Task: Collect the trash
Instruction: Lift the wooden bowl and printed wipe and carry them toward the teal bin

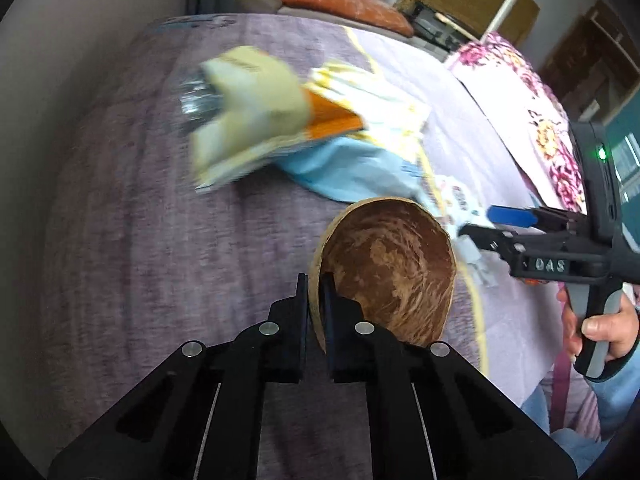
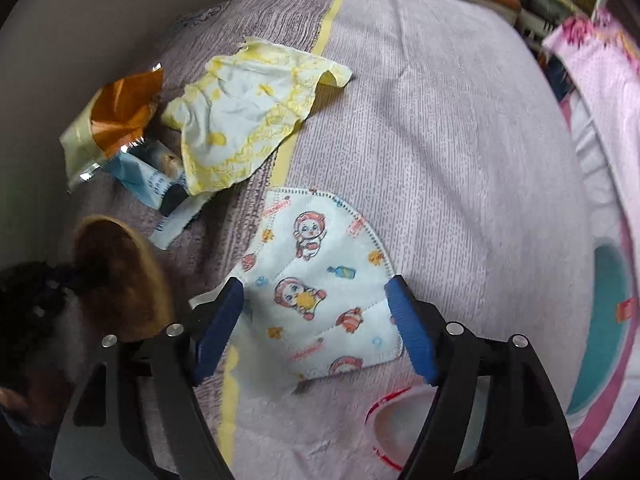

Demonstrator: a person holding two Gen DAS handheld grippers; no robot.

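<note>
My left gripper (image 1: 315, 284) is shut on the rim of a brown coconut-shell bowl (image 1: 390, 268) and holds it over the bed; the bowl also shows blurred in the right wrist view (image 2: 120, 276). My right gripper (image 2: 316, 300) is open, its blue pads either side of a child's printed face mask (image 2: 320, 284) lying flat on the bedspread. In the left wrist view the right gripper (image 1: 476, 224) is just right of the bowl. Other trash lies beyond: a yellow-white crumpled wrapper (image 2: 244, 112), an orange foil packet (image 2: 120, 108) and a blue packet (image 2: 152, 176).
The bedspread (image 2: 440, 160) is purple-grey with a yellow stripe. A pink floral pillow (image 1: 532, 112) lies at the right. A wall runs along the left side. Shelves and boxes stand beyond the bed.
</note>
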